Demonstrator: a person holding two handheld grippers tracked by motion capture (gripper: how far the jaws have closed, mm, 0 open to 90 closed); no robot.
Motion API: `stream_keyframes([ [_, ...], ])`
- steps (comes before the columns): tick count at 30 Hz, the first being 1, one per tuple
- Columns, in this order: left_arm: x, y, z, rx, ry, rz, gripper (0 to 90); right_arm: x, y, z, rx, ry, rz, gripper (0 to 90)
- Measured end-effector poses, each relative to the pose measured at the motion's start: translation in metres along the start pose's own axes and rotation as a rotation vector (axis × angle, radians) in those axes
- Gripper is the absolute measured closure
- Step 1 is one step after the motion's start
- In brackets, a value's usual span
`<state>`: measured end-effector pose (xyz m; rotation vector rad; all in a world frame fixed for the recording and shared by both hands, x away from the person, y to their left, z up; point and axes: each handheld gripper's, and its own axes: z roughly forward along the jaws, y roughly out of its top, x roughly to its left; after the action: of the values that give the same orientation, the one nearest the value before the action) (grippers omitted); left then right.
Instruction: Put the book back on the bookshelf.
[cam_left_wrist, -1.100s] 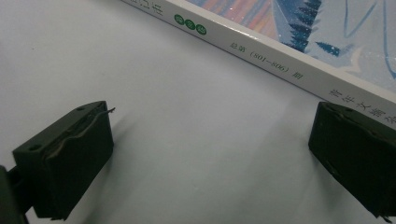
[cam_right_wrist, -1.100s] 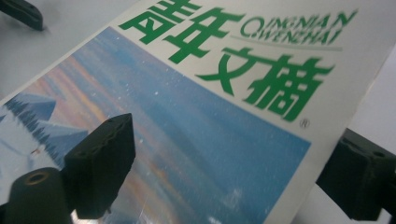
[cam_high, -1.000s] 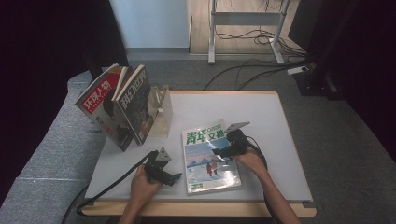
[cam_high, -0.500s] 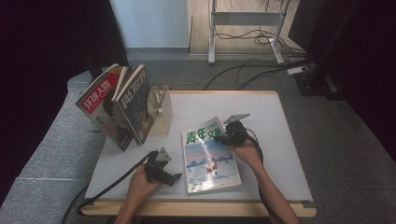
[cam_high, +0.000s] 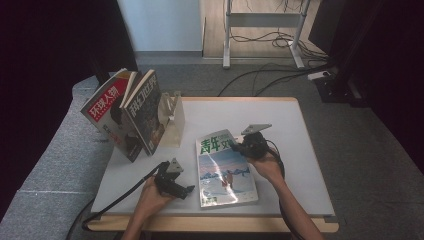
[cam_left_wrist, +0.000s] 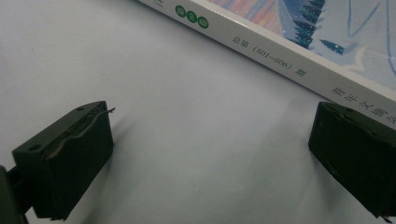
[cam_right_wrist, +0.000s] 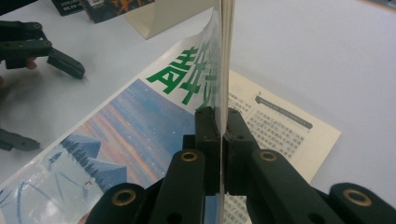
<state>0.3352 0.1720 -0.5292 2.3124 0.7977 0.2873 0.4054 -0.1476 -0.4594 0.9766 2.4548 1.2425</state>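
A magazine (cam_high: 225, 172) with a blue snowy cover and green characters lies on the white table (cam_high: 290, 125). My right gripper (cam_high: 241, 146) is at its far right corner. In the right gripper view this gripper (cam_right_wrist: 223, 126) is shut on the edge of the cover and a few pages (cam_right_wrist: 224, 51); its jaws have just been closing on them. They stand lifted on edge, baring a printed page (cam_right_wrist: 280, 126) beneath. My left gripper (cam_high: 186, 190) rests on the table left of the magazine's spine (cam_left_wrist: 280, 53), and its jaws (cam_left_wrist: 205, 140) stand open with bare table between them.
Two magazines (cam_high: 125, 112) stand upright against a beige bookend (cam_high: 172, 120) at the table's back left. Cables trail from both grippers over the front edge. More cables and a desk frame (cam_high: 265, 20) are on the floor behind the table.
My right gripper has closed on the magazine's cover edge and risen a little, lifting that corner off the pages. The left gripper has stayed where it was.
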Motion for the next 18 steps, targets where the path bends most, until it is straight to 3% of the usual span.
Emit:
stream_keyframes([
  [6,0.002,0.000,-0.002,-0.005,-0.002,-0.014,2.6,0.008,0.004,-0.013,-0.027,-0.010,-0.057,86.0],
  [11,0.009,0.002,-0.005,-0.024,-0.050,-0.062,7.0,0.011,0.005,-0.021,-0.036,-0.017,-0.076,86.0],
  [13,0.009,0.009,-0.008,-0.049,-0.080,-0.080,7.3,0.012,0.003,-0.025,-0.043,-0.018,-0.077,86.0],
  [15,0.004,0.018,-0.009,-0.025,-0.022,-0.034,7.8,0.012,0.002,-0.027,-0.049,-0.020,-0.081,86.0],
  [17,0.002,0.023,-0.009,-0.018,-0.024,-0.018,7.6,0.012,0.002,-0.028,-0.052,-0.021,-0.081,86.1],
  [18,0.002,0.031,-0.010,-0.036,-0.064,-0.030,7.9,0.013,0.001,-0.030,-0.056,-0.021,-0.083,86.1],
])
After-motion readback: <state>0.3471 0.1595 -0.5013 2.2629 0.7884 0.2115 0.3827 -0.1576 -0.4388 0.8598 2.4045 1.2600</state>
